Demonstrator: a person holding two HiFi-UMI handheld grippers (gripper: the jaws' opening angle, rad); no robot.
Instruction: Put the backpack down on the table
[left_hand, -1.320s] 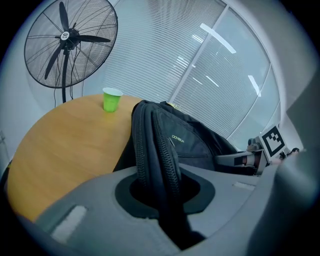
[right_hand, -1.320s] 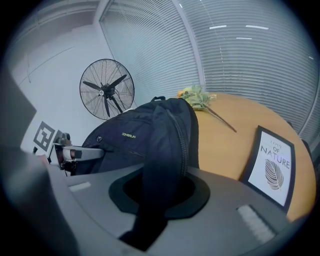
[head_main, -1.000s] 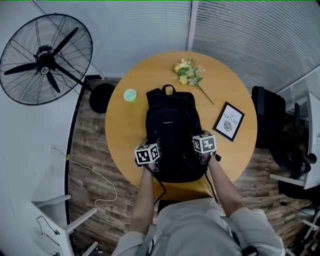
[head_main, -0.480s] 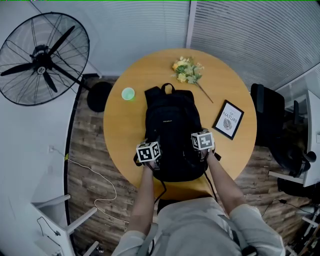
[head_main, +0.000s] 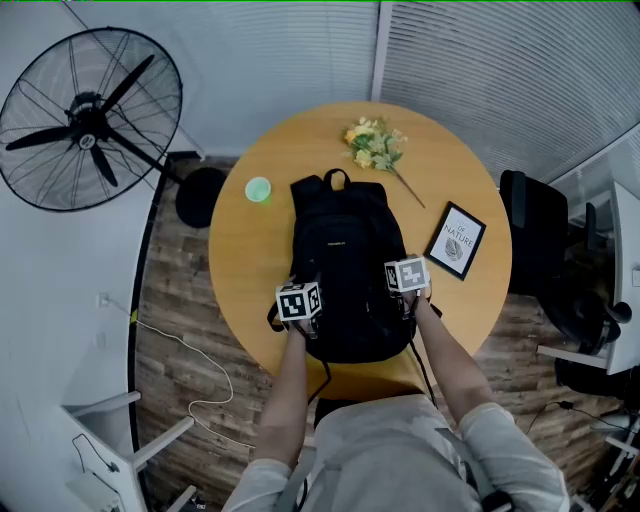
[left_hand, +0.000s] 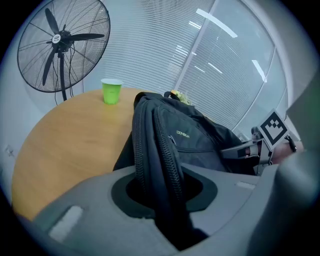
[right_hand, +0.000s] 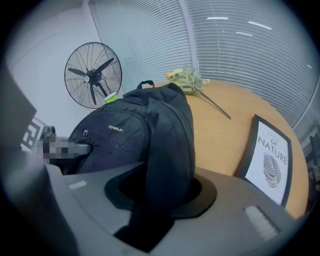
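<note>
1. You've got two tongs, one backpack (head_main: 345, 265), one green cup (head_main: 259, 190), one flower bunch (head_main: 375, 145), one framed print (head_main: 457, 241) and one fan (head_main: 92, 118).
2. The backpack lies flat on the table (head_main: 250, 270) between your tongs, which have just been opening.
3. Your left tongs (left_hand: 175, 220) pinch its zipper edge. Your right tongs (right_hand: 150, 215) gape wider, with the fabric loose between them.
4. The cup sits beyond your left tongs, the print off to the right of your right tongs.
5. The left gripper view misses the print.
</note>
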